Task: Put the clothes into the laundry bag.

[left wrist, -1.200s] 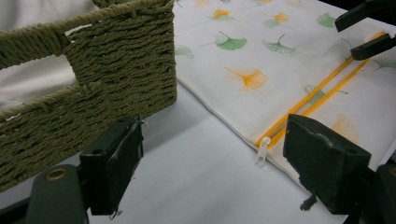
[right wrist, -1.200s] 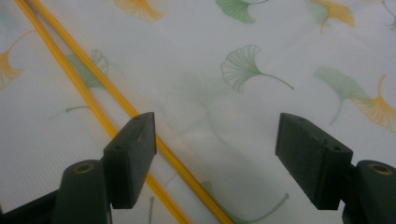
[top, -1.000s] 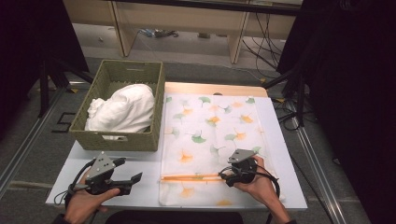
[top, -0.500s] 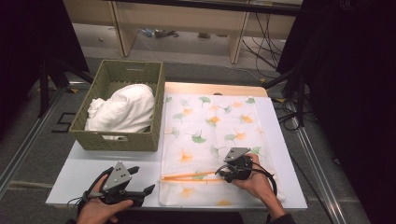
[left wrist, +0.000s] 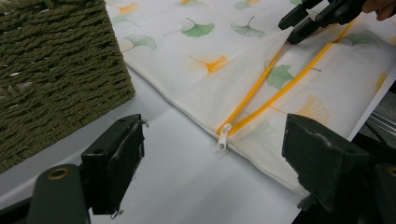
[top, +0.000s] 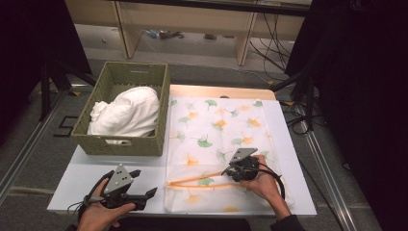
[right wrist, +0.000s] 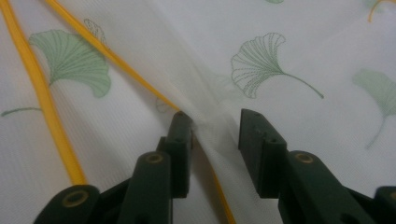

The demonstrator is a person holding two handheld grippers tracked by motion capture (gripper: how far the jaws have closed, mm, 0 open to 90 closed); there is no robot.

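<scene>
A white pillowcase (top: pixel 216 130) printed with ginkgo leaves lies flat on the table. Its orange zipper (top: pixel 192 182) runs across near the front and stands parted. The white zipper pull (left wrist: pixel 223 136) rests at the case's left edge. My left gripper (top: pixel 144 183) is open just left of that edge, and the pull lies ahead of its spread jaws (left wrist: pixel 212 140). My right gripper (top: pixel 227 171) sits at the zipper's right part, open, with a raised fold of the upper cloth between its jaws (right wrist: pixel 215 123). It also appears far off in the left gripper view (left wrist: pixel 292 25).
A woven olive basket (top: pixel 125 144) holding a white pillow (top: pixel 127 110) stands at the back left, close beside the pillowcase. The white table (top: pixel 86 168) has bare room in front of the basket. Cables and dark stands line the right side.
My left gripper has shifted right and nearer the table's front, toward the zipper's left end. The right gripper has edged slightly left along the zipper.
</scene>
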